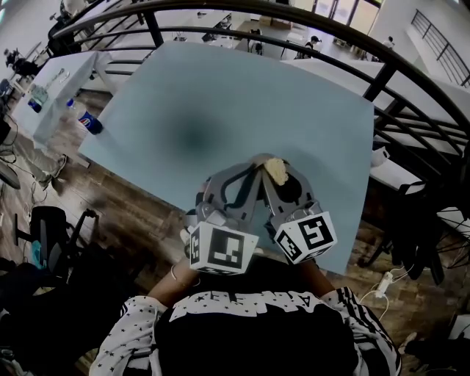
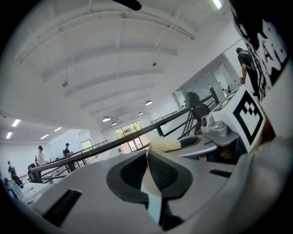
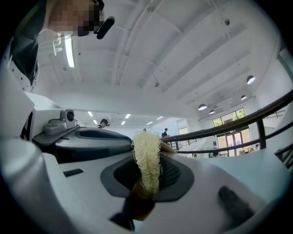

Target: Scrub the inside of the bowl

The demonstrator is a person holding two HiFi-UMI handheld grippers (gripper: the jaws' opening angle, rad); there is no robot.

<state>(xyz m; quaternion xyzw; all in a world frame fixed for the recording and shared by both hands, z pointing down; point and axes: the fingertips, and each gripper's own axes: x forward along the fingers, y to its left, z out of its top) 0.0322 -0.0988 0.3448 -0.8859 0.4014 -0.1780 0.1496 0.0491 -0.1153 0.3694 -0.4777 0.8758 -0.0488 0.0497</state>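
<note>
Up close to the person's chest, over a blue-grey table (image 1: 220,95), both grippers sit side by side and nearly level. No bowl shows anywhere: not on the table, not at either set of jaws. How it would handle can't be judged; my guess is a rim hold to steady it. The right gripper (image 3: 149,176) is clamped on the brown handle of a scrubber (image 3: 146,155), pale fibrous head poking out past the pads. It looks light, soft and springy, so the handle is the right place to hold it. The left gripper (image 2: 147,157) has its jaws pressed together at the tips. A pale sliver sits in the gap lower down, and I can't tell what it is. Around them: a dark railing (image 1: 294,22) arcs behind the table, a bottle (image 1: 88,121) stands on another table far left, and a black chair (image 1: 51,235) sits on the wood floor. Nothing is in the way, though the two grippers are close enough to bump
</note>
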